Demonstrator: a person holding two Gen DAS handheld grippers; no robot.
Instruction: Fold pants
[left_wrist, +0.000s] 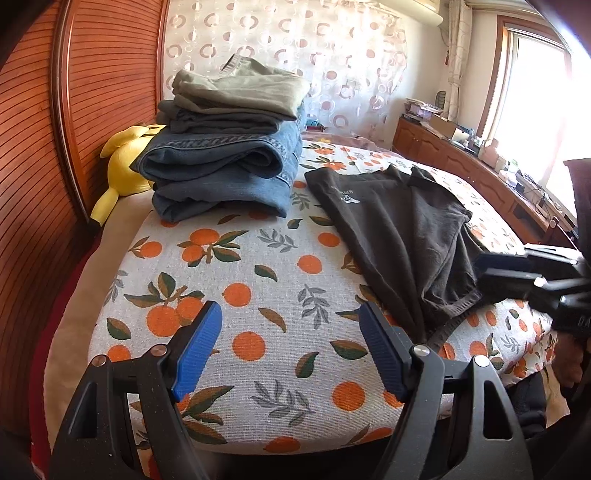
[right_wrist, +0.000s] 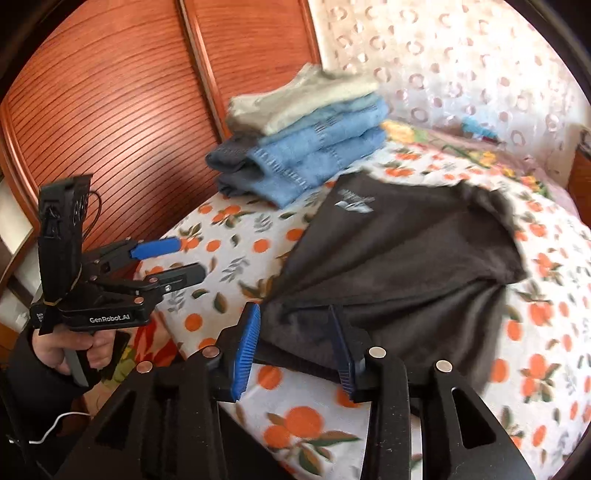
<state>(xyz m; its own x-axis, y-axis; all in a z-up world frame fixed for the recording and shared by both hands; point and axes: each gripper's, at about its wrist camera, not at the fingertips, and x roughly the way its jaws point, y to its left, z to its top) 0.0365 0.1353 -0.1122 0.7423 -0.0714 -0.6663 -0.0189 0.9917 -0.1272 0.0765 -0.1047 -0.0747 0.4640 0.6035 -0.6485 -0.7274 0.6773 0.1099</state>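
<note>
Left gripper (left_wrist: 290, 349) spread wide over the bed (left_wrist: 258, 288) near its front edge, holding nothing. Right gripper (right_wrist: 295, 347) open, jaws astride the near hem of the dark pants (right_wrist: 399, 258) (partly folded, front-right of bed). Folded jeans stack (left_wrist: 225, 166) sits toward the back-left.

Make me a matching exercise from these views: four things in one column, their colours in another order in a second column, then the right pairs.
Things:
1. dark pants
2. folded jeans
3. plush toy
4. top folded garment

Colours:
A. yellow
B. olive-grey
C. blue
D. near black

Pairs: 1-D, 2-C, 3-A, 4-B
</note>
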